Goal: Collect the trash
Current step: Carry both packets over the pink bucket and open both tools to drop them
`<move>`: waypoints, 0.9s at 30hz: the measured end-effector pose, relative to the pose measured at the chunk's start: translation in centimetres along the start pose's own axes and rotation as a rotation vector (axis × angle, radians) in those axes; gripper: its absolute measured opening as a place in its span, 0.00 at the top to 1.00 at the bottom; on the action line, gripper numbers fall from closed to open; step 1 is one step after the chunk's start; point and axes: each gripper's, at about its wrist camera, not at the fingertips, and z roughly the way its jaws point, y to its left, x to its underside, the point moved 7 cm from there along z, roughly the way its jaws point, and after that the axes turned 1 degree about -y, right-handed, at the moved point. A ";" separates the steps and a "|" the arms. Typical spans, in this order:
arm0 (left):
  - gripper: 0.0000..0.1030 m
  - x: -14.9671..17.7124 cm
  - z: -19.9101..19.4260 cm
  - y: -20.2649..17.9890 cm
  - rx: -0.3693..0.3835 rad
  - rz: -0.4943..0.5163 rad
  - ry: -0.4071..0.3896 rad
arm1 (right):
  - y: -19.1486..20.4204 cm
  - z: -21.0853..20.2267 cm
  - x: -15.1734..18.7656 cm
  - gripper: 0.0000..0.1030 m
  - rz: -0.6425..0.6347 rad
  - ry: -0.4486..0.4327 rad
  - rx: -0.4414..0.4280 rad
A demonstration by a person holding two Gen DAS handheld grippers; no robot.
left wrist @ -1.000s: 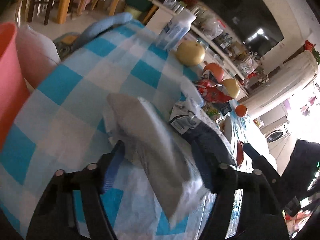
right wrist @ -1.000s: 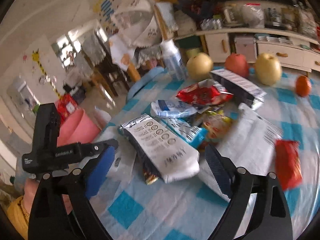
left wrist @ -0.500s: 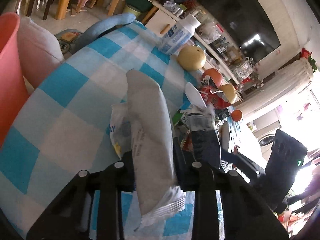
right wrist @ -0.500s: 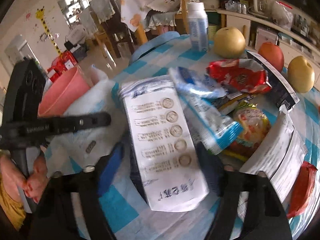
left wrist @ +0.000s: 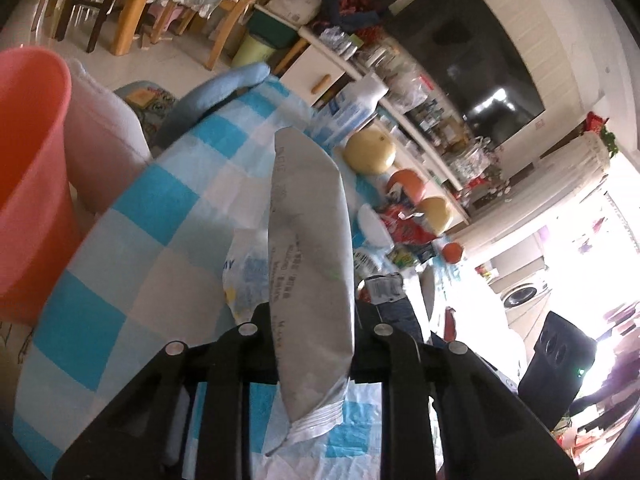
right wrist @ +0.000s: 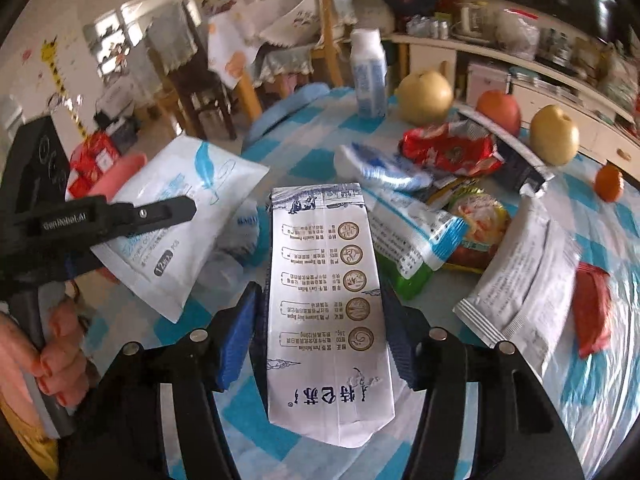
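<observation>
My left gripper (left wrist: 310, 314) is shut on a white pouch (left wrist: 308, 220), which stands edge-on between its fingers above the blue checked tablecloth (left wrist: 132, 248). The right wrist view shows the same pouch (right wrist: 168, 216) with its blue feather print, held up at the left under one finger (right wrist: 152, 212). My right gripper (right wrist: 320, 300) has a flat white printed pack (right wrist: 320, 260) between its blue pads. The jaws are closing, and both pads touch the pack's long edges. A pink bucket (left wrist: 28, 168) stands off the table's left edge.
More wrappers lie ahead: a red one (right wrist: 448, 152), a blue-and-white one (right wrist: 408, 232), a white sachet (right wrist: 520, 280) and a red packet (right wrist: 592, 312). Behind them are a bottle (right wrist: 370, 80), pears (right wrist: 424, 96), an apple (right wrist: 498, 110) and an orange (right wrist: 608, 184). A person's hand (right wrist: 60, 360) holds the left gripper.
The left jaws closed on the pouch and raised it off the cloth. The right jaws narrowed from wide open until they met the white pack's edges.
</observation>
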 end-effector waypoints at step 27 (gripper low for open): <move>0.75 -8.4 -16.1 17.9 -0.338 -0.278 -0.398 | 29.1 11.3 -11.0 0.33 -0.006 0.070 -0.400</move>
